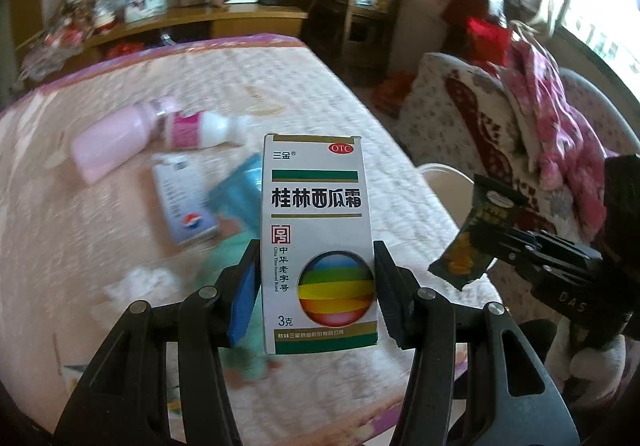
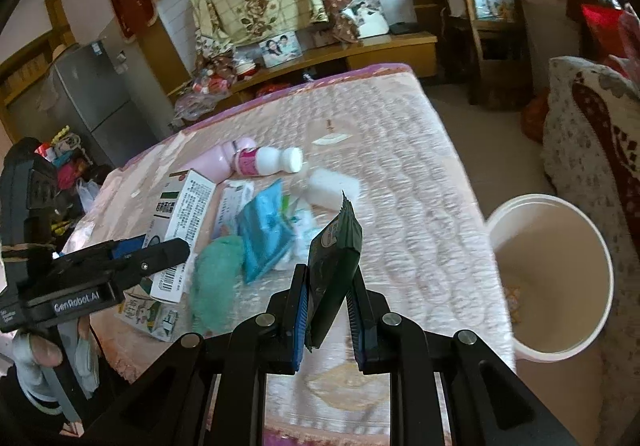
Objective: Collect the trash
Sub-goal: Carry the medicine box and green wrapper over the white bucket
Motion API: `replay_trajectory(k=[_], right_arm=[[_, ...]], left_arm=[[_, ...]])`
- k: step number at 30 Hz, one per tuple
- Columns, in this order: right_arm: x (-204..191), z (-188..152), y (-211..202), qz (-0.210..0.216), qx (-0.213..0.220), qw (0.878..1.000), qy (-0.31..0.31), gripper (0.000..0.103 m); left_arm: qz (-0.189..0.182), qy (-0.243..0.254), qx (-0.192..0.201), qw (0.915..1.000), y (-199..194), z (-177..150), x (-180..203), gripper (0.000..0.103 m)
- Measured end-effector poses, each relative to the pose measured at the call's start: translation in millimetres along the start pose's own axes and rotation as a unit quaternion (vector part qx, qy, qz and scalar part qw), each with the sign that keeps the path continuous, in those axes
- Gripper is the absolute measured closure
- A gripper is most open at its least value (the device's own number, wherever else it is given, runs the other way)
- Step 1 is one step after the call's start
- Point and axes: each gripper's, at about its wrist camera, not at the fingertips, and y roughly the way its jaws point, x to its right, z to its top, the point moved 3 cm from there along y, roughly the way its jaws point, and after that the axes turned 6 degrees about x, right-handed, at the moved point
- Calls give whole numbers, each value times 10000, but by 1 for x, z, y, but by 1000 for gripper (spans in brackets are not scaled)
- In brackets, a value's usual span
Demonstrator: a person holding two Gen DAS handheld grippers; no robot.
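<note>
Left gripper (image 1: pixel 316 286) has the box (image 1: pixel 318 242) clamped, fingers roughly half open w/ both pads flat on its sides. Box stands upright dead center of the left wrist view, white w/ green bars, red OTC oval at its top right, rainbow ball low on the front. It's lifted off the bed (image 1: pixel 304 98).

Right gripper (image 2: pixel 330 306) is pinched tight on the packet (image 2: pixel 334 266), a dark green sachet that sticks up and tilts right between the blue pads. In the left wrist view the same packet (image 1: pixel 476 234) hangs at right center of frame from the right gripper's (image 1: pixel 494 242) tips, orange print at its lower end.

Bin (image 2: pixel 560 274) sits at right of the right wrist view, white, mouth open, on the floor just beside the bed's (image 2: pixel 420 174) edge. Something pale and yellowish lies at the bottom (too blurry to name).

Still on the bed, left half of the left wrist view:
- pink bottle (image 1: pixel 116 142) on its side, upper left
- small white bottle (image 1: pixel 208 130) w/ pink label, touching it
- blue-white pack (image 1: pixel 184 202) below those
- blue pouch (image 1: pixel 240 194) just left of the box
- white tissue wad (image 1: pixel 140 282), lower left

Right wrist view also shows a teal cloth (image 2: pixel 216 278) at center left, and a white sponge block (image 2: pixel 332 190) above the packet. Left gripper (image 2: pixel 160 250) w/ the box (image 2: pixel 184 234) enters from the left edge.
</note>
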Motion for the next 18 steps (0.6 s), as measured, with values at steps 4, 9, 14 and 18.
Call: replay_trajectory(k=[4,9,14,18], right_arm=[[24,-1,-10,-209,26,9997,104,86],[58,0,-20,-504,37,9985,230,86],[93,1,-24,-807,19,9959,419,86],[124,0,-24,-1056,-30,9923,647,86]], left_arm=[[-116,190,-49,9997,17,6,30,52],[-229,432,-123,9987,39,12,66,52],[-354,620,-226,9972,63,15,96,52],[-462,732,-313,9958,83,15,118,52]])
